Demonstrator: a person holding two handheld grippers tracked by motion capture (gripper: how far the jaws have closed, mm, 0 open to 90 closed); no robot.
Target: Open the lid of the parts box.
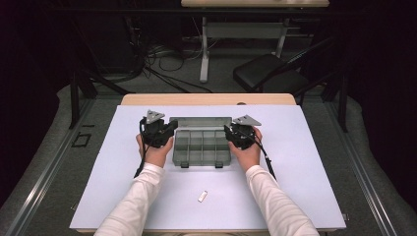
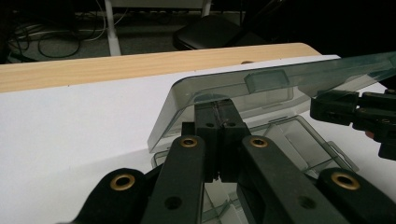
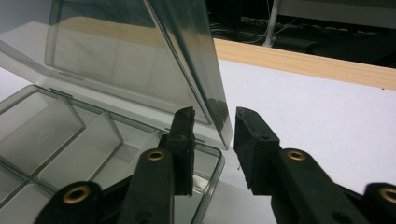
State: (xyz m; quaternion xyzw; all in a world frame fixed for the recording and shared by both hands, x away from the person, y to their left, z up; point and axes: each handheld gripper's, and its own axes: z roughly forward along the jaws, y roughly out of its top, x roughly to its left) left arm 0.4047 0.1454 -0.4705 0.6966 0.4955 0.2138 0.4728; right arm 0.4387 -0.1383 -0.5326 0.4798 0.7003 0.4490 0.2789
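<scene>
On the white sheet covering the wooden counter (image 1: 206, 99), a smoky grey see-through plastic compartment box (image 1: 202, 147) lies at the middle, its hinged clear lid (image 1: 200, 121) raised at the far side. Each hand holds a black two-jaw tool at one end of the box: the left tool (image 1: 167, 132) at the box's left end, the right tool (image 1: 229, 134) at its right end, with the box between them.

Seen from the left gripper view, the left tool (image 2: 219, 123) has its jaws pressed together on the left edge of the lid (image 2: 261, 91), gripping it so that the lid stands tilted above the open tray (image 2: 299, 140). The other tool (image 2: 359, 114) shows at the right of that view, near the lid's far corner.

Seen from the right gripper view, the right tool (image 3: 212, 122) has its jaws partly apart, one on each side of the lid's (image 3: 130, 56) right edge. The edge stands in the gap between them, close to the left jaw, while a clear gap remains before the right jaw, so the pads do not clamp it. Divided compartments of the tray (image 3: 70, 135) lie just left of and below that tool.

Nearer the person, well apart from the box and both tools, a small pale oblong piece (image 1: 202, 196) lies on the white sheet between the two white sleeves
</scene>
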